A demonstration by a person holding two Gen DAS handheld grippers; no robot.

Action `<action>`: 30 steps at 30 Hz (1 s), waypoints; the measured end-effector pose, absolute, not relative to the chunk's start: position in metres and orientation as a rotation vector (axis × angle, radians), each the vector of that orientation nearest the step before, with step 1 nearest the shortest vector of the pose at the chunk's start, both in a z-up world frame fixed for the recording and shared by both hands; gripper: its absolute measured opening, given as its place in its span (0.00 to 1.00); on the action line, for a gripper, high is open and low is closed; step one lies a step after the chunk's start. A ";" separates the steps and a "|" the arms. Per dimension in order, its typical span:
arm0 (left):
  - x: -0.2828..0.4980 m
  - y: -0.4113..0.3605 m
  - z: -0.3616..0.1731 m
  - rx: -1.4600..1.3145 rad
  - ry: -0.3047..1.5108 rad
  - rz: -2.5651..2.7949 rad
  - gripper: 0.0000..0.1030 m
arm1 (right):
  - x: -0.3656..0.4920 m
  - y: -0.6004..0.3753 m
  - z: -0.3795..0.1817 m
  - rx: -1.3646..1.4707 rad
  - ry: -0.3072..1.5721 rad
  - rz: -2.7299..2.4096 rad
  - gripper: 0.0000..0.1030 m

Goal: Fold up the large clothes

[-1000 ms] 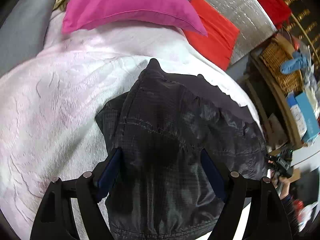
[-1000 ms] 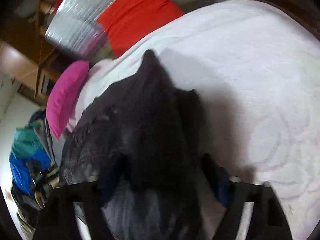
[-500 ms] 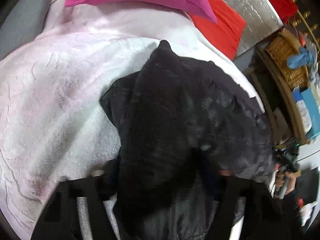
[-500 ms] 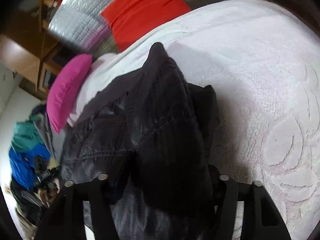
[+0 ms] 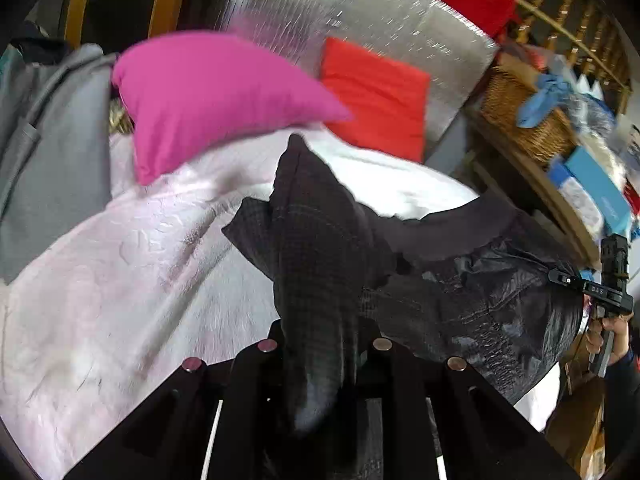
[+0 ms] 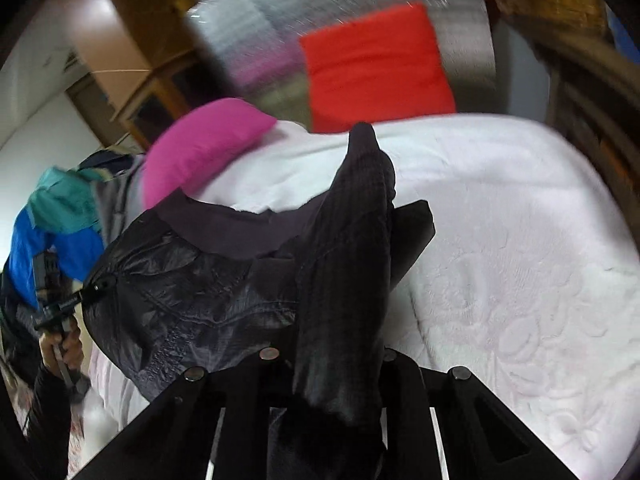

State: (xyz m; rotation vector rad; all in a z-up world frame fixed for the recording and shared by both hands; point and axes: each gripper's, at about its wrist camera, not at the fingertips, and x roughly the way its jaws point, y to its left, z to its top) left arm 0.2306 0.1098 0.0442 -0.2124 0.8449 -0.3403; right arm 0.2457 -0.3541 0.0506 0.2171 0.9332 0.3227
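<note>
A dark shiny jacket (image 5: pixel 460 292) hangs stretched between my two grippers above the white quilted bed (image 5: pixel 120 280). My left gripper (image 5: pixel 320 340) has its jaws closing, and a bunched fold of the jacket is pinched between them. The right wrist view shows the same jacket (image 6: pixel 192 288), with my right gripper (image 6: pixel 332 356) closing on another gathered fold, which its pads press. Each view shows the other gripper at the jacket's far edge: the right gripper (image 5: pixel 608 292) and the left gripper (image 6: pixel 52 304), each in a hand.
A pink pillow (image 5: pixel 208 96) and a red pillow (image 5: pixel 376 96) lean at the head of the bed against a silver padded board. A grey garment (image 5: pixel 48 140) lies at the left. A wicker basket (image 5: pixel 524 120) and boxes crowd a shelf on the right. White bedcover (image 6: pixel 520 260) spreads right.
Both grippers went from open around the jacket's folds to shut on them. They rose and lifted the jacket's near edge off the bed. The pillows and headboard came into fuller view.
</note>
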 end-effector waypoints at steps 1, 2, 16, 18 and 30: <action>0.218 0.111 0.045 -0.211 0.836 -0.339 0.16 | 0.235 -0.354 0.054 0.214 0.927 0.325 0.16; 0.202 0.114 0.044 -0.223 0.830 -0.340 0.16 | 0.221 -0.356 0.055 0.218 0.921 0.326 0.16; 0.115 0.135 -0.076 -0.391 1.002 -0.230 0.41 | 0.134 -0.406 -0.083 0.500 1.060 0.196 0.61; 0.111 0.142 -0.060 -0.340 0.991 -0.234 0.45 | 0.130 -0.413 -0.070 0.475 1.031 0.203 0.61; 0.211 0.113 -0.048 -0.222 1.018 -0.267 0.64 | 0.201 -0.397 -0.029 0.302 0.985 0.190 0.62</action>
